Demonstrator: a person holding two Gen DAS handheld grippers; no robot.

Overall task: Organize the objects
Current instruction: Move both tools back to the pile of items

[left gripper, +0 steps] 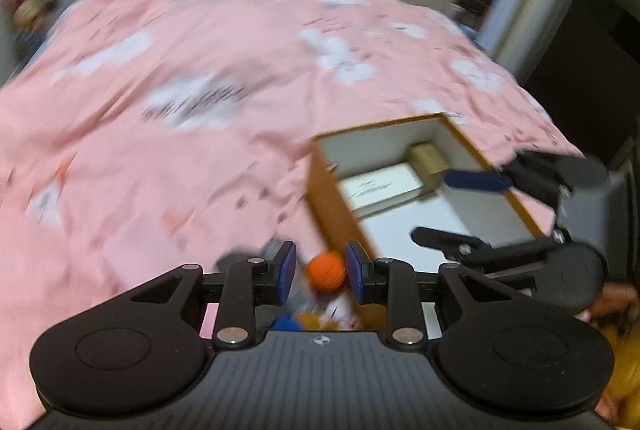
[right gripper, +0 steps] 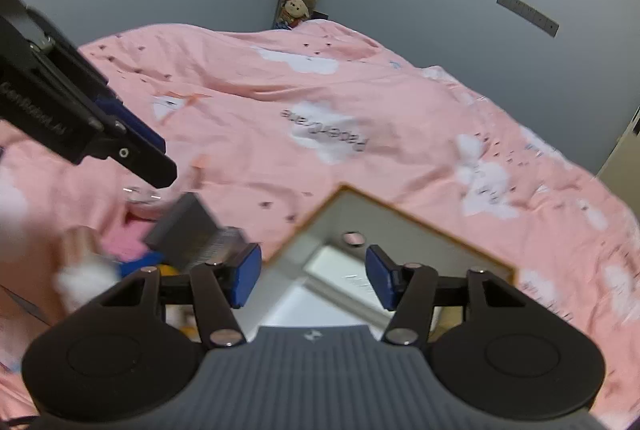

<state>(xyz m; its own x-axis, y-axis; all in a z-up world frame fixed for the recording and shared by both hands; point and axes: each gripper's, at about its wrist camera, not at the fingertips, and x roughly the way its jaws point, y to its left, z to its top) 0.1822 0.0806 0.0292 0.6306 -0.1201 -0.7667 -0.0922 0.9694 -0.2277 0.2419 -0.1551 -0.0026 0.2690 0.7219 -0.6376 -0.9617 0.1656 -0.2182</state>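
A wide pink printed bedspread (right gripper: 304, 118) is lying open beyond the box (left gripper: 332, 206), a brown-rimmed, white-walled carton sitting near the bed's front edge. The left gripper (left gripper: 321, 272) is hovering with its blue pads narrowly apart; an orange knitted ball (left gripper: 326, 272) is showing between them, contact unclear through blur. The right gripper (right gripper: 314, 276) is hanging above the box, fingers spread, empty. A white flat packet (left gripper: 380, 188) is resting inside.

We cannot identify the motion-blurred items (right gripper: 100, 262) heaped left of the box (right gripper: 404, 226). Our right gripper's body hides the box's near part. Beside the orange ball (left gripper: 326, 272), further objects stay hidden behind the left gripper.
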